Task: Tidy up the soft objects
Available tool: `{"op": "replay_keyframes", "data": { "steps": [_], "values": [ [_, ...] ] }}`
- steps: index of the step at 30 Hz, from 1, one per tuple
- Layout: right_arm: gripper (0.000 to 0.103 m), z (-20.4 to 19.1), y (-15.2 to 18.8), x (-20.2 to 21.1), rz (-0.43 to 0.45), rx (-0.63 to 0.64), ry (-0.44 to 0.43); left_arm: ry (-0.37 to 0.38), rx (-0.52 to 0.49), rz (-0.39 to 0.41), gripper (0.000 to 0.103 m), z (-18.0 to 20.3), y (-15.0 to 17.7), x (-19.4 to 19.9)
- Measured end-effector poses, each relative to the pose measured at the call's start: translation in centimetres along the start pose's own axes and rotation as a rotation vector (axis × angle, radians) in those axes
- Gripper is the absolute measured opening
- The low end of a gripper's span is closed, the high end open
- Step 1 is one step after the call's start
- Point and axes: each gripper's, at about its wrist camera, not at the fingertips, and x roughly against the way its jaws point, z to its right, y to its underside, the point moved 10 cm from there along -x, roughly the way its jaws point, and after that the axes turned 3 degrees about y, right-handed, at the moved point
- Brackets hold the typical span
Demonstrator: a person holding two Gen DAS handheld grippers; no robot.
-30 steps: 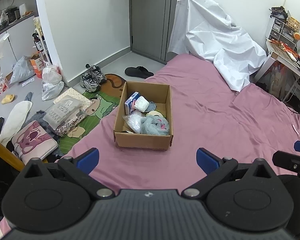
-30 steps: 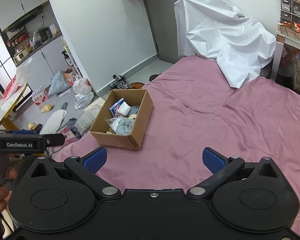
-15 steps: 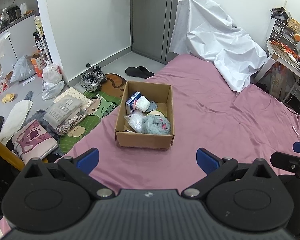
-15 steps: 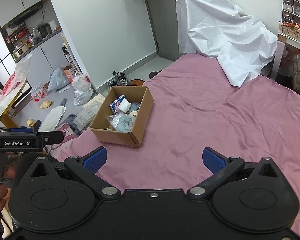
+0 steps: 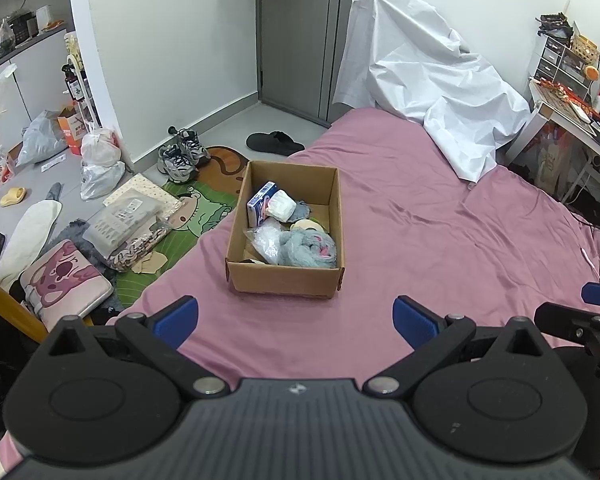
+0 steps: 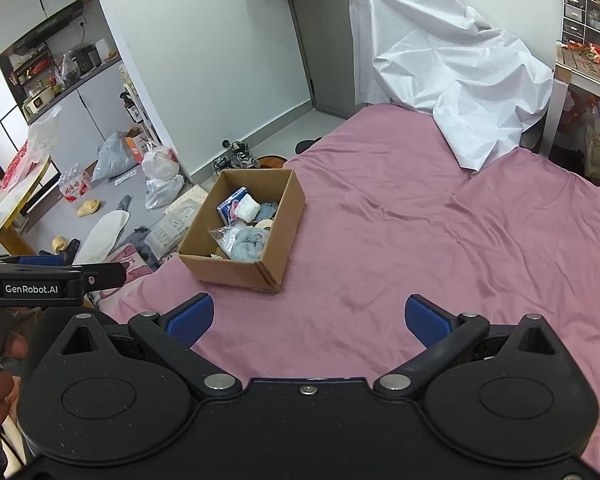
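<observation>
Both grippers nearer one box (image 5: 286, 278), empty-fingered.

Compared with a second ago, the cardboard box (image 5: 285, 236) sits slightly lower and further right in the left wrist view, so the left tongs (image 5: 295, 318) have drifted a little toward it and to the left. In the right wrist view the box (image 6: 242, 232) has slid right and down, and more of the kitchen counter and floor clutter shows at the left, so the right tongs (image 6: 307, 318) have swung leftward and nearer. The left tongs' body (image 6: 48, 278) now reaches further into that view.
</observation>
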Motion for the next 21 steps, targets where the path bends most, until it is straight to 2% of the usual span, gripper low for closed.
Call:
{"op": "replay_keyframes", "data": {
  "steps": [21],
  "values": [
    [0.103, 0.07, 0.31, -0.18, -0.005, -0.001, 0.005, 0.004, 0.014, -0.003, 0.103, 0.42, 0.46, -0.43]
  ]
}}
